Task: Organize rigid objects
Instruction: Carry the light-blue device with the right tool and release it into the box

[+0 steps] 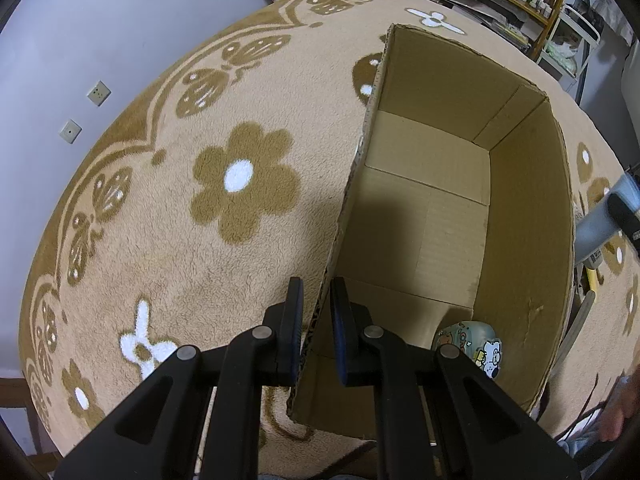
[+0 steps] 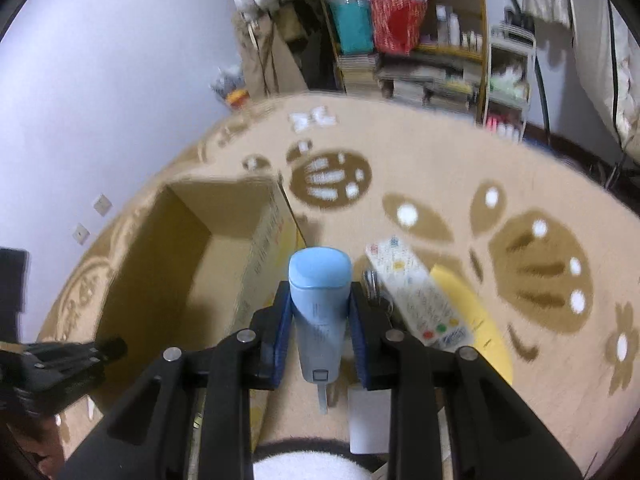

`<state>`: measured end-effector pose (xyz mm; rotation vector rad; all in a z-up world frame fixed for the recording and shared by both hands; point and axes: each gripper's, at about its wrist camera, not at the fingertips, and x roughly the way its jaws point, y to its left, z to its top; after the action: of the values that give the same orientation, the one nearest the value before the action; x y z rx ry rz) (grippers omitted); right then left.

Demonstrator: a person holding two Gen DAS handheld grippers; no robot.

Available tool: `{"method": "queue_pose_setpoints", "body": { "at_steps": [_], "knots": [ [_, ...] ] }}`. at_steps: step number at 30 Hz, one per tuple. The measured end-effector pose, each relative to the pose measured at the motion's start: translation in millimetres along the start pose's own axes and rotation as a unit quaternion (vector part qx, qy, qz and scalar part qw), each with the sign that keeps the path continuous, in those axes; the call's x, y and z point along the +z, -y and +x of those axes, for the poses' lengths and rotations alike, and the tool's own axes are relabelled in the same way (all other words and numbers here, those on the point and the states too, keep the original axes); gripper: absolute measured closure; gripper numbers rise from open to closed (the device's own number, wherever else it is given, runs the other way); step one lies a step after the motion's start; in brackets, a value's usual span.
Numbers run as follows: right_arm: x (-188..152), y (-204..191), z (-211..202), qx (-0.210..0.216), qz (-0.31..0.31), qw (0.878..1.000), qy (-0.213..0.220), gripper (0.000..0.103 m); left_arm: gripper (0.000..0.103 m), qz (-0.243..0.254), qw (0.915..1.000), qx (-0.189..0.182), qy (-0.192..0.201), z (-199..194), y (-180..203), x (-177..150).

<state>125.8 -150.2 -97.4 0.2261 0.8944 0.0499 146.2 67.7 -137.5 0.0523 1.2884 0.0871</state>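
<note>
Mug (image 1: pixel 474 346) half hidden behind left tongs (image 1: pixel 316 300), box (image 1: pixel 520 208) blurred.

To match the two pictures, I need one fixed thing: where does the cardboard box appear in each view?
Left wrist view: the cardboard box fills the centre and right; the left claw grips its near wall.
Right wrist view: the box lies at left centre, left of the blue bottle in the right claw.
Shared landmark: the two wall sockets.

Left gripper (image 1: pixel 316 320) astride box wall (image 1: pixel 352 208)
</note>
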Motion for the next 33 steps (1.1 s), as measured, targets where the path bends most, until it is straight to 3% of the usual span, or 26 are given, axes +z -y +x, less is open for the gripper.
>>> {"method": "queue_pose_setpoints", "body": {
  "at_steps": [18,24,33],
  "knots": [
    [27.8,-31.7,-84.8,0.068,-0.023,0.989,0.129,0.074,0.091,0.001,1.0,0.0,0.0,0.0,1.2,0.0],
    [24.0,-53.7,-84.7,0.093,-0.048,0.987,0.124,0.074,0.091,0.0,1.0,-0.003,0.001,-0.9,-0.5,0.0],
    [6.7,-71.5,-42.7,0.094,-0.062,0.992,0.06,0.074,0.091,-0.001,1.0,-0.004,0.002,-0.5,-0.5,-0.3]
  ]
}}
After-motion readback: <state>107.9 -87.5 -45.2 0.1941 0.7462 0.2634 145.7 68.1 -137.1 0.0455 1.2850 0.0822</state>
